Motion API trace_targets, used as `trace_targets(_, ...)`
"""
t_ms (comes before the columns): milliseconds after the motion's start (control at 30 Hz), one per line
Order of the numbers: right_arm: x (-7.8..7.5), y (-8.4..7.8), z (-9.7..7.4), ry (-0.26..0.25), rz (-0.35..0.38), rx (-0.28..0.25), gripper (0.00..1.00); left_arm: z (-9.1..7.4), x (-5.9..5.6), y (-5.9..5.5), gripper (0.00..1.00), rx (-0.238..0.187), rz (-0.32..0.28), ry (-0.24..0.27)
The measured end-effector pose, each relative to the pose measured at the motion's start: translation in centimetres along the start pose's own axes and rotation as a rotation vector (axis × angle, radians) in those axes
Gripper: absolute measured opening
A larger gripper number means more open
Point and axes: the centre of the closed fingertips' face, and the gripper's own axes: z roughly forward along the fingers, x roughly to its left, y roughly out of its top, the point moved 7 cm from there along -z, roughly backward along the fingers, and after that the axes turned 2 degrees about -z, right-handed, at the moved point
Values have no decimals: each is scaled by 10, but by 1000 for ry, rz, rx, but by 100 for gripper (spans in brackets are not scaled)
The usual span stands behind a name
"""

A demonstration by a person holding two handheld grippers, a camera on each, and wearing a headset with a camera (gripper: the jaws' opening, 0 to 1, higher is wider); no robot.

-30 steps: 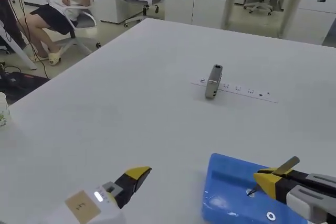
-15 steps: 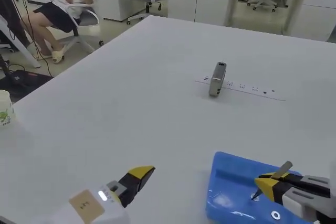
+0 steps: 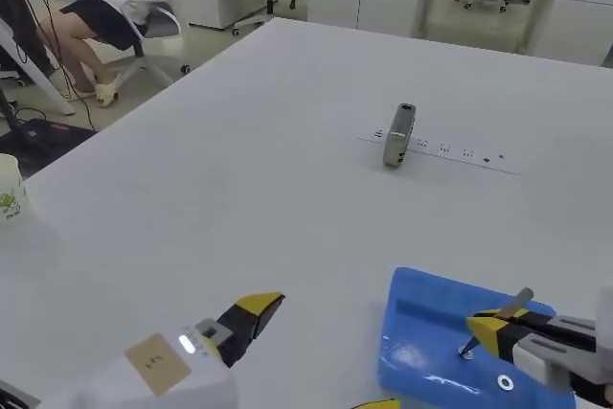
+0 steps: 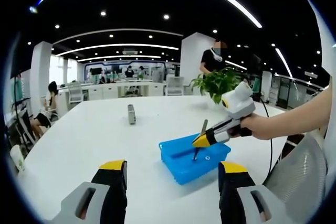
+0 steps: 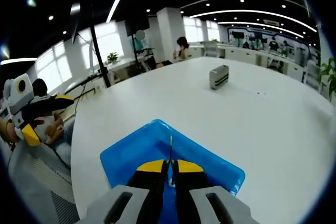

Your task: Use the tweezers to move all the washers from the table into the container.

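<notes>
Tweezers (image 3: 521, 301) sit clamped between the jaws of our right gripper (image 3: 484, 328), which are closed on them at mid-length. The handle end sticks up behind the gripper and the thin tips point down ahead of it. In the right gripper view the tweezers (image 5: 170, 153) run straight out from the closed right gripper (image 5: 169, 169) over the floor of the blue container (image 5: 121, 156). We cannot tell whether the tips touch that floor.

The container (image 3: 421, 299) lies on the white counter (image 3: 239, 170), directly under the right gripper. One washer (image 3: 505, 382) rests inside it, just beside the right gripper on the side towards us.

Our left gripper (image 3: 263, 306) hangs above the bare counter, well to the left of the container, holding nothing. In its own view the left gripper (image 4: 172, 167) has its jaws spread wide, and ahead of it we see the container (image 4: 181, 170), the right gripper (image 4: 205, 139) and the tweezers (image 4: 203, 127).

Far ahead of both grippers a small grey device (image 3: 397, 134) stands on the counter beside a row of sockets (image 3: 450, 153).
</notes>
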Motion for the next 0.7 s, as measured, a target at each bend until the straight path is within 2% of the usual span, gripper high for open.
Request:
trace_targets(100, 3, 1, -5, -4, -11, 4, 2, 0, 1, 0, 71, -3, -2, 3)
trace_targets(333, 9, -8, -7, -7, -46, 48, 3, 0, -1, 0, 70, 0, 0, -10)
trace_targets(600, 3, -6, -8, -18, -45, 43, 3, 0, -1, 0, 70, -2, -1, -12)
trace_targets(700, 4, -4, -11, -4, -19, 17, 3, 1, -3, 0, 70, 5, 6, -21)
